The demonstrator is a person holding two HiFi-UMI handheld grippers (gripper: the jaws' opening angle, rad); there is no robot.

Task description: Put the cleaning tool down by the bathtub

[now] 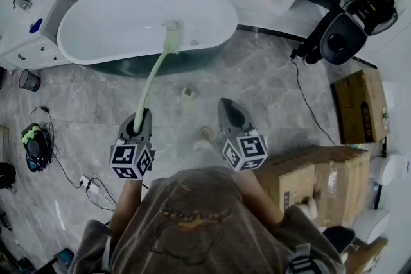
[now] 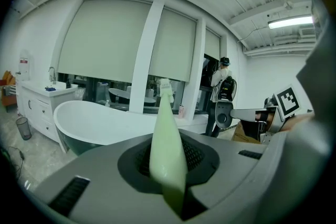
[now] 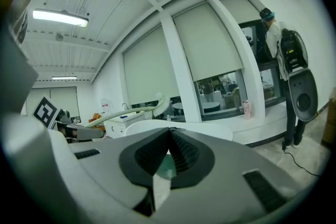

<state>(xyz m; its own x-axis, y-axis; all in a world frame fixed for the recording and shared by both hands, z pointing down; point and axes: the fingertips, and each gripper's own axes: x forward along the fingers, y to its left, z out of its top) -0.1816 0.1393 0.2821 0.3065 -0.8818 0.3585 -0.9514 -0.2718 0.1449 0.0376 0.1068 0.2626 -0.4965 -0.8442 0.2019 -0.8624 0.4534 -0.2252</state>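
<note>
My left gripper point(image 1: 140, 116) is shut on the handle of a long pale green cleaning brush point(image 1: 154, 77). The brush slants up and away, and its white bristle head point(image 1: 172, 35) hangs over the near rim of the white bathtub point(image 1: 96, 48). In the left gripper view the green handle point(image 2: 167, 136) is pinched between the dark pads, with the bathtub point(image 2: 89, 123) behind it. My right gripper point(image 1: 231, 113) hovers over the floor beside the left one, shut with nothing in it; its view shows the pad tips meeting point(image 3: 169, 132) and the brush point(image 3: 131, 112) off to the left.
A small pale object point(image 1: 187, 92) lies on the marble floor in front of the tub. Cardboard boxes point(image 1: 358, 104) stand at the right, with a black machine point(image 1: 340, 38) behind them. At the left are a white vanity point(image 1: 26, 42), a bin point(image 1: 29, 80) and cables point(image 1: 61, 167). A person point(image 2: 223, 86) stands by the window.
</note>
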